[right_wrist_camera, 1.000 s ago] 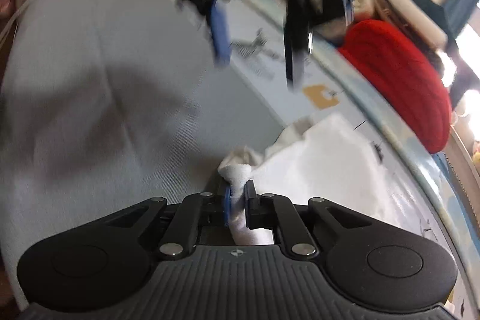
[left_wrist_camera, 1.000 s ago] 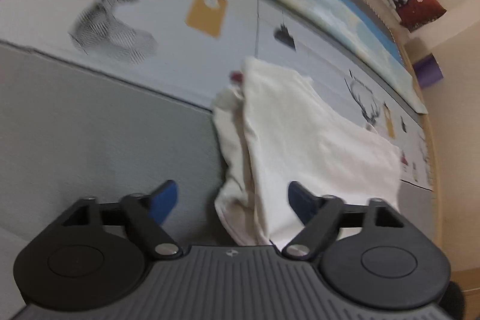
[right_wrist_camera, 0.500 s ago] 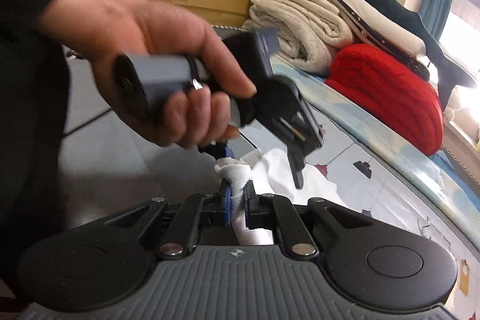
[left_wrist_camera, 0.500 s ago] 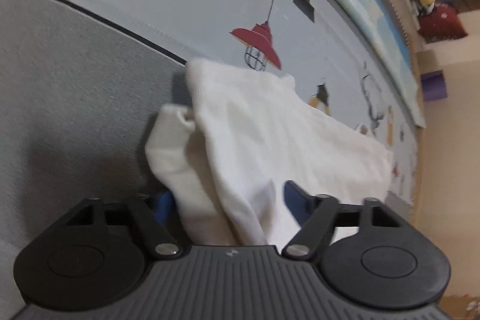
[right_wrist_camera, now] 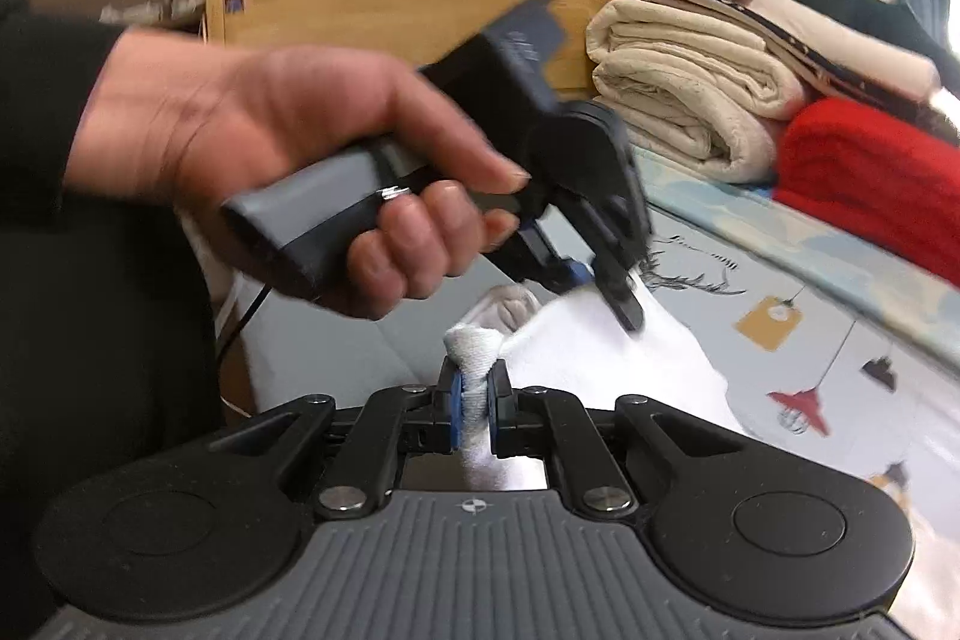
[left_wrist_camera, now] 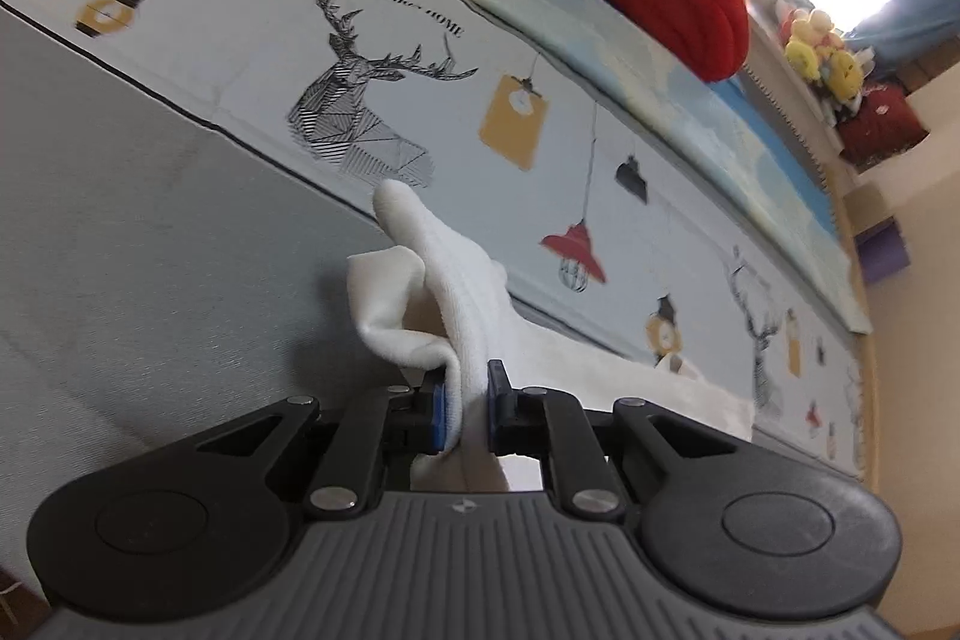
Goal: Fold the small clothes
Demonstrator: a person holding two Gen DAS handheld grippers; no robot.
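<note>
**Left wrist view: both ends of the cloth pinched**

Left hand-held gripper (left_wrist_camera: 467,403) has just been closing and now clamps the white garment (left_wrist_camera: 444,280) – lifted above the printed mat (left_wrist_camera: 540,58). Right hand-held gripper (right_wrist_camera: 474,403) is clenched on another bunched corner, near the person's hand (right_wrist_camera: 288,148).

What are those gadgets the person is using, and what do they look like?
Each is a hand-held two-finger gripper. The left gripper and right gripper have black linkage arms with silver pivot pins, blue pads on the fingertips, and a ribbed grey body with round black side housings. The left one has a grey pistol-style handle trailing a thin black cable. The person wears a black sleeve.
</note>
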